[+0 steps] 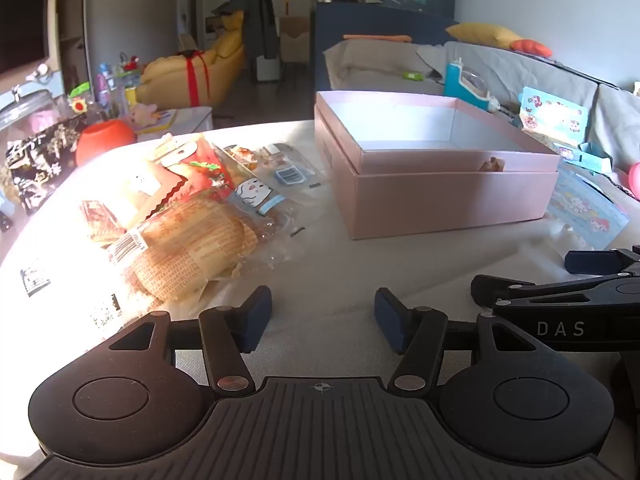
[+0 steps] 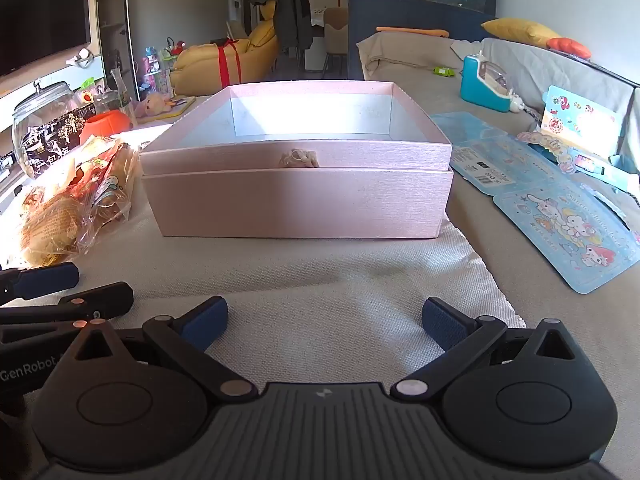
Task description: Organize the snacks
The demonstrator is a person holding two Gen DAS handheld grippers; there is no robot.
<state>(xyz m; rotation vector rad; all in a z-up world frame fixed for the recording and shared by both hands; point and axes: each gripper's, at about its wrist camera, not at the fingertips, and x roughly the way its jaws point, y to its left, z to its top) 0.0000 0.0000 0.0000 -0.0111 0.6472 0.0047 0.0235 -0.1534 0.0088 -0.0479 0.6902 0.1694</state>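
Tongs come nearest: the left tongs [image 1: 318, 314] stand partly apart over bare cloth, nothing between the pads, and the right tongs [image 2: 324, 322] gape wide, also empty. Each view catches only the tip of the other tool at its edge. The cloth-covered worktop [image 2: 320, 272] runs on from there. Left of centre lies the snack pile [image 1: 188, 216], wrapped buns and packets in clear, crinkled film; sun glare washes out its near-left part, so the labels there cannot be read. Right of the pile, close but not touching, stands the pink box [image 2: 298, 200], open on top, its floor hidden behind the near wall from the left view. A small tan knot [image 2: 299, 159] sits on its near rim. Blue cartoon cards [image 2: 568, 236] lie further right.
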